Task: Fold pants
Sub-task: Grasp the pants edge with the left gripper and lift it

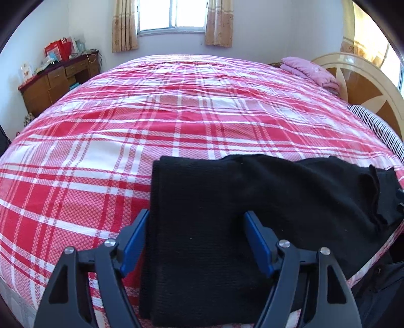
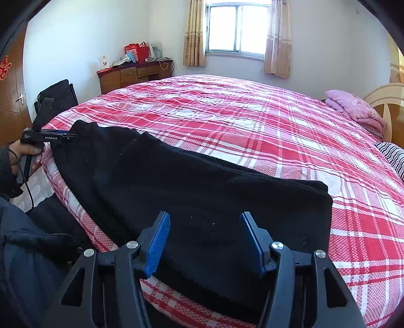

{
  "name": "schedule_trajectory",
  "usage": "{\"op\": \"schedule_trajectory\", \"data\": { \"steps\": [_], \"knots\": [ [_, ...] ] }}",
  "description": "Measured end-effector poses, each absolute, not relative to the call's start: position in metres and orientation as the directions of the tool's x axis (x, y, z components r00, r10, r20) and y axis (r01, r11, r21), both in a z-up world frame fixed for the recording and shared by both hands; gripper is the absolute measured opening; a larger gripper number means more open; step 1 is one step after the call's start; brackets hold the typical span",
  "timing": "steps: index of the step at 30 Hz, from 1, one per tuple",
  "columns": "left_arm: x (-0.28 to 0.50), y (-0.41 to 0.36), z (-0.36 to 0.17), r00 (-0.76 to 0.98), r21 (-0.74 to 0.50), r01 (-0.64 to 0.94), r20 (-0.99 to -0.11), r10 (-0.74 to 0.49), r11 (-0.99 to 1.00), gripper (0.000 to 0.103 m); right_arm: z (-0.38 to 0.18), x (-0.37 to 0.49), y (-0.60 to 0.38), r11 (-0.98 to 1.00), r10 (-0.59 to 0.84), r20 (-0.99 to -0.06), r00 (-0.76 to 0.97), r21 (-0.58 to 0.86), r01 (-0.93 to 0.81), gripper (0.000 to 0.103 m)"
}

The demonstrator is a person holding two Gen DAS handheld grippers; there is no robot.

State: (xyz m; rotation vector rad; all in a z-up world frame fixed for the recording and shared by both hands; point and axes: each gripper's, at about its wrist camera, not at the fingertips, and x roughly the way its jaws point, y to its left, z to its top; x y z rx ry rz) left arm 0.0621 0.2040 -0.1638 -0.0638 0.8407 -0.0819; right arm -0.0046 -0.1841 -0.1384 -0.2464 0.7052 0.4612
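Pants (image 2: 202,191) lay flat along near edge of bed (image 1: 176,106); L gripper (image 1: 195,222) & R gripper (image 2: 204,224) both spread apart, gripping nothing.

The big red-and-white checked bed cover (image 1: 126,121) lies bare past the black knit pants (image 1: 227,201), with only folded pink bedding (image 1: 313,72) far off by the headboard.

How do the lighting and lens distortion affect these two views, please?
Left wrist view: the window blows out white and the bed bulges barrel-like. Right wrist view: same bulge, dark corners, and the black pants lose fold detail.
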Motion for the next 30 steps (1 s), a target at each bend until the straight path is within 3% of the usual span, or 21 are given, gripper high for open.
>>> {"op": "schedule_trajectory", "data": {
  "steps": [2, 8, 16, 17, 30],
  "knots": [
    [0.061, 0.207, -0.161, 0.664, -0.100, 0.037, -0.741, -0.100, 0.994, 0.066, -0.139, -0.005, -0.183, 0.870, 0.322, -0.672, 0.667, -0.067, -0.488, 0.059],
    [0.060, 0.220, -0.155, 0.653, -0.172, 0.021, -0.743, -0.144, 0.985, 0.053, -0.140, -0.006, -0.181, 0.870, 0.313, -0.671, 0.672, -0.080, -0.486, 0.059],
    [0.061, 0.206, -0.158, 0.639, -0.055, 0.016, -0.767, -0.052, 0.998, 0.053, -0.139, -0.005, -0.182, 0.872, 0.312, -0.670, 0.674, -0.078, -0.483, 0.059],
    [0.063, 0.209, -0.160, 0.639, -0.070, 0.015, -0.766, -0.063, 0.997, 0.056, -0.139, -0.006, -0.182, 0.872, 0.312, -0.670, 0.674, -0.081, -0.483, 0.059],
    [0.043, 0.220, -0.158, 0.615, -0.146, 0.046, -0.776, -0.143, 0.988, 0.056, -0.138, -0.009, -0.181, 0.870, 0.302, -0.663, 0.685, -0.102, -0.483, 0.059]
  ]
}}
